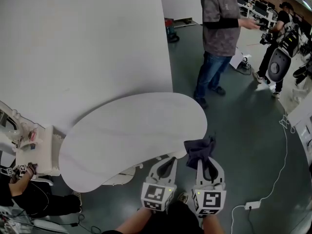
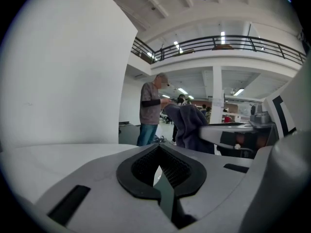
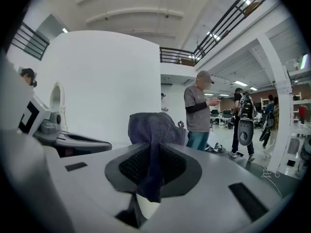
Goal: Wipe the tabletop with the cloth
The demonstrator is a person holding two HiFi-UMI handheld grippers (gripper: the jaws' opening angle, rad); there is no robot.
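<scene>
Two tongs sit side by side at the bottom of my head view, just off the near edge of the tabletop (image 1: 131, 130). The right gripper (image 3: 150, 149) is pinching the cloth (image 3: 151, 125). A narrow fold runs down between its dark pads, and the rest bunches up in a loose crest above the tips. The left gripper (image 2: 158, 152) is pressed together with nothing between its jaws.

The cloth is dark, soft and limp, and I judge it to be light. It droops wherever it isn't held and should flatten readily under pressure. The present hold is on a thin pinch near one edge, so the free bulk could trail or fold under during a stroke. I would want a fuller bite nearer the middle, or else press the bunched part flat against the surface. The cloth hangs in the air at the table's right front corner and is not yet touching the top.

The white, rounded tabletop has no bowl or bin on it that I can see. The only holder is a white rack (image 1: 36, 150) well off to the left, with small items in it that I cannot make out. A white wall panel (image 1: 83, 48) rises behind the table, and a person (image 1: 219, 38) stands on the floor beyond it.
</scene>
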